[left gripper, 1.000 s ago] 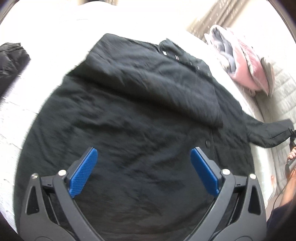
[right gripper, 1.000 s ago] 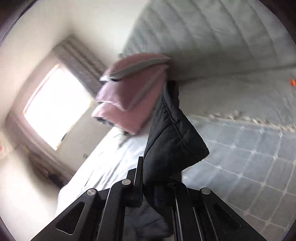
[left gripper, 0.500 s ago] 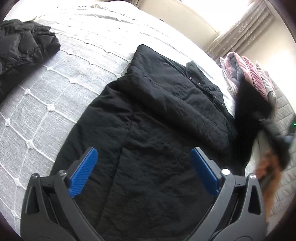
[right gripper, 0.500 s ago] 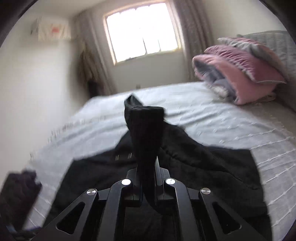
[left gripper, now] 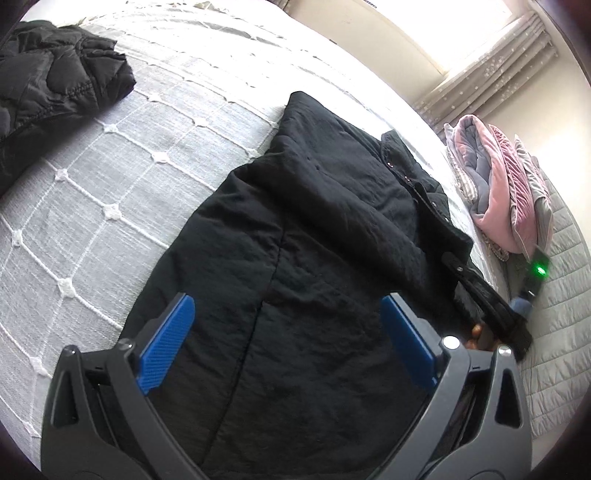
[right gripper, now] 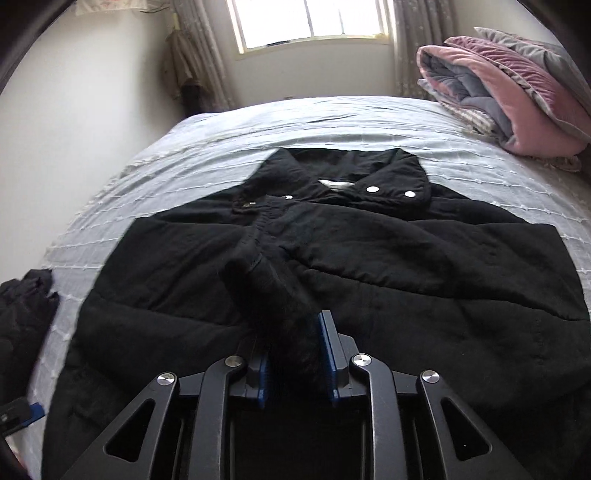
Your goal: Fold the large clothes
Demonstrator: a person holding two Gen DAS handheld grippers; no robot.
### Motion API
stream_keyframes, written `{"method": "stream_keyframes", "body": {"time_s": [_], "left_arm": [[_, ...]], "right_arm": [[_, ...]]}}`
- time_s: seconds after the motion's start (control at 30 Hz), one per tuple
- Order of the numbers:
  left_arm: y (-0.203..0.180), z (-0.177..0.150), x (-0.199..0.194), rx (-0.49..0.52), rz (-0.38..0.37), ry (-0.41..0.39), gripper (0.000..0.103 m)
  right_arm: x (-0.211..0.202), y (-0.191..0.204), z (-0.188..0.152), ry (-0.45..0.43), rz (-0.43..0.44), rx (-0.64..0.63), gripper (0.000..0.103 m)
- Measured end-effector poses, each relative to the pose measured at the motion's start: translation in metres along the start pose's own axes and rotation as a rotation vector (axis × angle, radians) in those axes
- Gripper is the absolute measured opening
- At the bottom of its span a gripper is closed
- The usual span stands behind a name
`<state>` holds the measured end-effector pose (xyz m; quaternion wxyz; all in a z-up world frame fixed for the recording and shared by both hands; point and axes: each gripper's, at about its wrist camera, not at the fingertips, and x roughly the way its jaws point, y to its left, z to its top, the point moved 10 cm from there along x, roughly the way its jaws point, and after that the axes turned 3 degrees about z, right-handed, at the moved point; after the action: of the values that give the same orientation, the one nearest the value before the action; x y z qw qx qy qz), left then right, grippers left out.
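Right gripper (right gripper: pixel 295 354): jaws were opening, with the sleeve cuff (right gripper: pixel 266 284) of the black jacket (right gripper: pixel 406 266) between the blue pads. The pads no longer looked clamped on it; I read this as letting go. Judgement: the sleeve was being dropped across the jacket's front, so this was the sleeve-in fold. The cuff lay on the chest panel, its end pointing up toward the collar (right gripper: pixel 388 177).

Left gripper (left gripper: pixel 291 347): fingers spread wide with nothing between them, hovering above the lower body of the jacket. The pads (left gripper: pixel 166 350) weren't touching fabric as far as I could tell. It was likely staged there for the next grab.

The jacket lay flat and face up on the grey quilted bedspread (left gripper: pixel 110 177), roughly mid-bed. Its long axis ran hem to collar: hem near both grippers, collar at the far end toward the window (right gripper: pixel 310 22). Snap buttons (right gripper: pixel 373 189) were visible on the collar flap. In the left wrist view the other sleeve (left gripper: pixel 332 147) already lay folded over the body, so both sleeves looked to be in.

Off to the side, well apart from the jacket: a second black quilted garment (left gripper: pixel 55 81) near the bed edge and a folded pink blanket (right gripper: pixel 517 92) by the headboard end.

A lengthwise or hem-to-collar fold was probably next. The padded fabric is bulky, so the sleeve may spring back.
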<state>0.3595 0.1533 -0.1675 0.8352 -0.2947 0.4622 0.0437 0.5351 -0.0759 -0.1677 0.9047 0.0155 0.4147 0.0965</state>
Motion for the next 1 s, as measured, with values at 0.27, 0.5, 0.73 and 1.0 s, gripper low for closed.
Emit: {"method": "stream_keyframes", "body": {"time_s": [0.27,0.5,0.73,1.0], "left_arm": [[-0.003,-0.002,0.001,-0.001,-0.007,0.002,0.101],[-0.008,-0.007,0.008,0.013,0.005,0.024,0.101],[-0.008,-0.011,0.013,0.022,0.004,0.043,0.101],[-0.013,-0.016,0.008,0.028,0.010,0.033,0.101]], "right_arm": [[-0.032,0.011,0.011,-0.077,0.206,0.089,0.071],[0.022,-0.015,-0.006,0.073,0.106,0.238,0.065],[0.025,0.006,-0.018,0.113,-0.103,0.036,0.062],[-0.121,0.017,-0.085,-0.029,0.045,0.110,0.064]]}}
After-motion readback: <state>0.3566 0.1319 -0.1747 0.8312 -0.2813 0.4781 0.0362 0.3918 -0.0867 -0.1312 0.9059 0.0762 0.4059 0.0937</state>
